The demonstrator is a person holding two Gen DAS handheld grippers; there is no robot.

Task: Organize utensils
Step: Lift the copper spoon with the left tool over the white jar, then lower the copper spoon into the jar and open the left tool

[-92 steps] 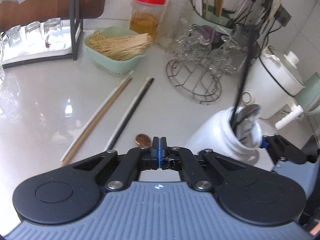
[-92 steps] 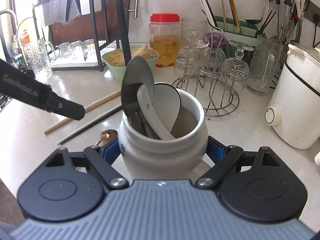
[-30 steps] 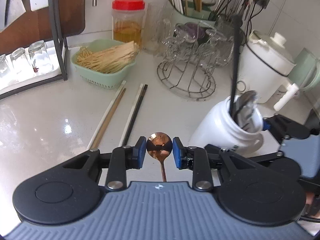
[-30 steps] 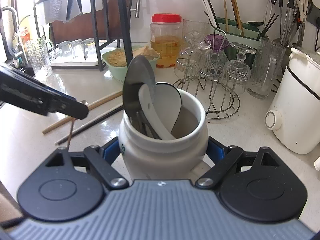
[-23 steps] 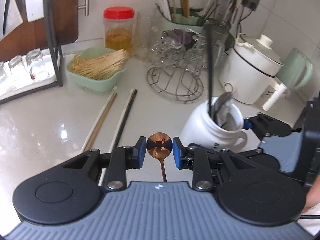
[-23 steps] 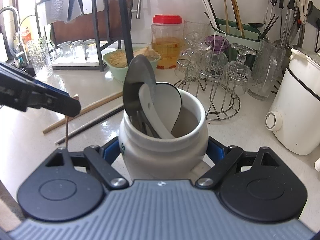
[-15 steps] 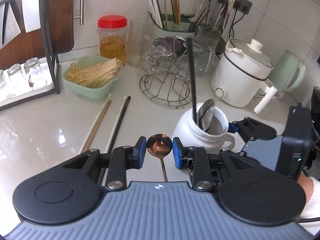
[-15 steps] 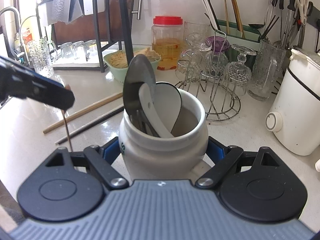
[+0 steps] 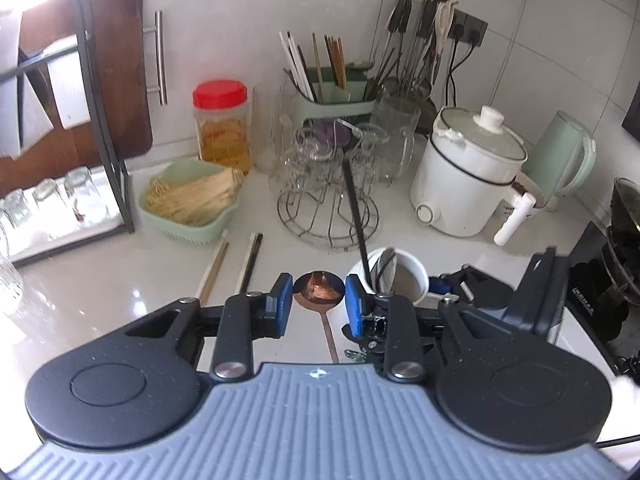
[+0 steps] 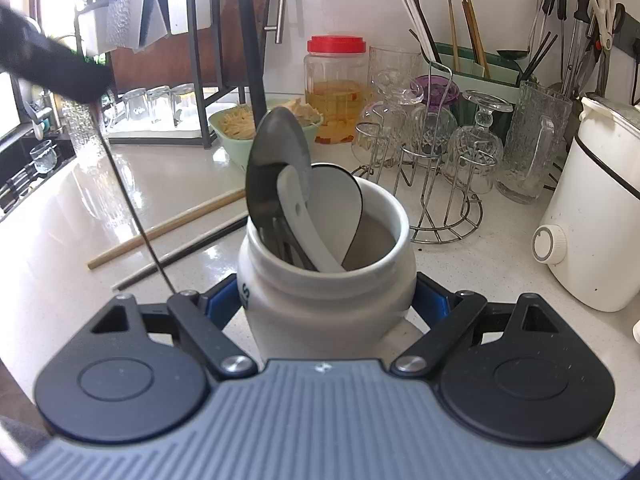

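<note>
My left gripper (image 9: 319,294) is shut on the bowl of a copper spoon (image 9: 319,289), held high above the counter with its handle hanging down; the thin handle (image 10: 132,208) shows in the right wrist view. My right gripper (image 10: 326,300) is shut on a white ceramic jar (image 10: 326,276), which holds a metal ladle, a white spoon and other utensils. The jar (image 9: 400,278) lies just right of and below the spoon in the left wrist view. Two pairs of chopsticks, one wooden (image 9: 214,270) and one black (image 9: 250,262), lie on the counter.
A wire rack of upturned glasses (image 9: 328,184), a green basket of sticks (image 9: 188,200), a red-lidded jar (image 9: 222,128), a green chopstick holder (image 9: 332,100) and a white cooker (image 9: 468,176) stand behind. A dish rack (image 9: 60,184) is at left.
My left gripper has risen higher with the copper spoon and moved toward the jar. The right gripper and jar have stayed still.
</note>
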